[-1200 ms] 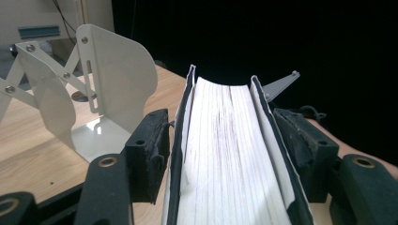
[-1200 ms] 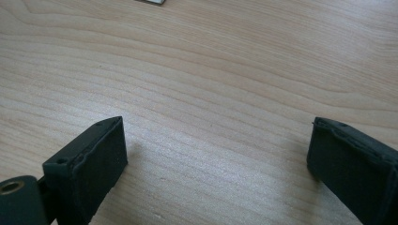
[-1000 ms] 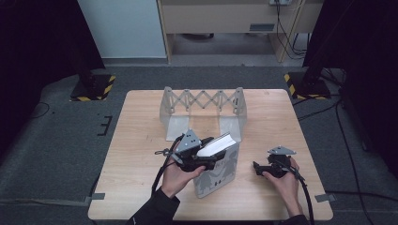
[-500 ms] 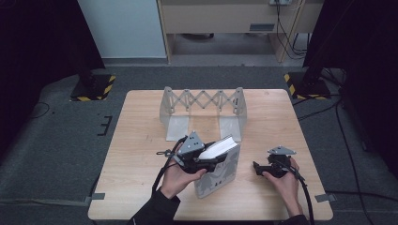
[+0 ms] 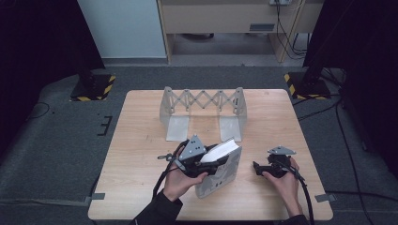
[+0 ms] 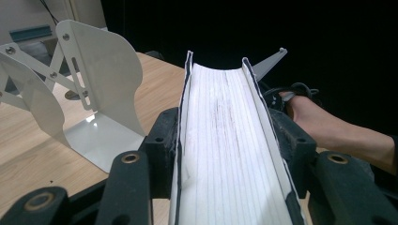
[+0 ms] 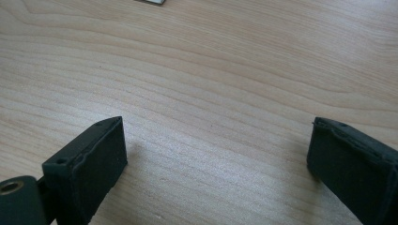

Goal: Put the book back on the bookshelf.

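Wood table [image 5: 141, 187]: left gripper [image 6: 225, 154] just closed, pinching book [image 6: 225, 140]; right gripper [image 7: 216, 159] spread. Heavy book could pivot, slip.

place: lab | cues: black curtains [image 5: 42, 42]; hazard-taped stand bases [image 5: 94, 86]; lone table [image 5: 141, 140]

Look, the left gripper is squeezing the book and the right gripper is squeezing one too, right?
Not quite. The left gripper does squeeze the book, but the right gripper holds nothing: the right gripper view shows its jaws wide apart over bare table.
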A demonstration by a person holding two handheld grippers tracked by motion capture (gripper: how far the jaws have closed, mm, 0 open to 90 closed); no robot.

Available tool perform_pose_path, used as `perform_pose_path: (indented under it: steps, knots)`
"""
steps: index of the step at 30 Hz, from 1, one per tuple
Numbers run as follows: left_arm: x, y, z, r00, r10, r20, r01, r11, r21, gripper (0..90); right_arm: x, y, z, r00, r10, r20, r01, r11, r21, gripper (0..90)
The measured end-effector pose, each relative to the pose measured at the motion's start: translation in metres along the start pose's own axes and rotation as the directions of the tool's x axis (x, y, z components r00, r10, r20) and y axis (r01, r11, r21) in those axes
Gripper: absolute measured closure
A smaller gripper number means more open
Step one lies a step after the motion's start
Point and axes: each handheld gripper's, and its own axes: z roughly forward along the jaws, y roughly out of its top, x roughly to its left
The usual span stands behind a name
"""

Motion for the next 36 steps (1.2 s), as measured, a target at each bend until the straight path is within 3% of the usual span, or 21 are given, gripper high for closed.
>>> perform_pose_path:
  steps: [17,25,32,36]
  knots:
    - [-0.004,0.0,-0.001,0.9994,0.015,-0.031,-0.016,0.9998,-0.007,51.6,0.0,0.0,0.0,1.0,0.003,-0.001,-0.003,1.0,0.002,5.5]
    - [0.004,0.002,-0.001,0.9972,-0.045,-0.06,0.045,0.999,-0.003,52.1,0.0,0.0,0.0,1.0,0.004,0.0,-0.004,1.0,0.003,5.5]
    - [0.01,0.006,-0.007,0.9944,-0.07,-0.08,0.071,0.9975,0.008,52.3,0.0,0.0,0.0,1.0,0.002,-0.001,-0.002,1.0,0.003,5.5]
    - [0.014,0.008,-0.017,0.9916,-0.08,-0.102,0.079,0.9968,-0.012,52.3,0.0,0.0,0.0,1.0,0.001,-0.002,-0.001,1.0,0.004,5.5]
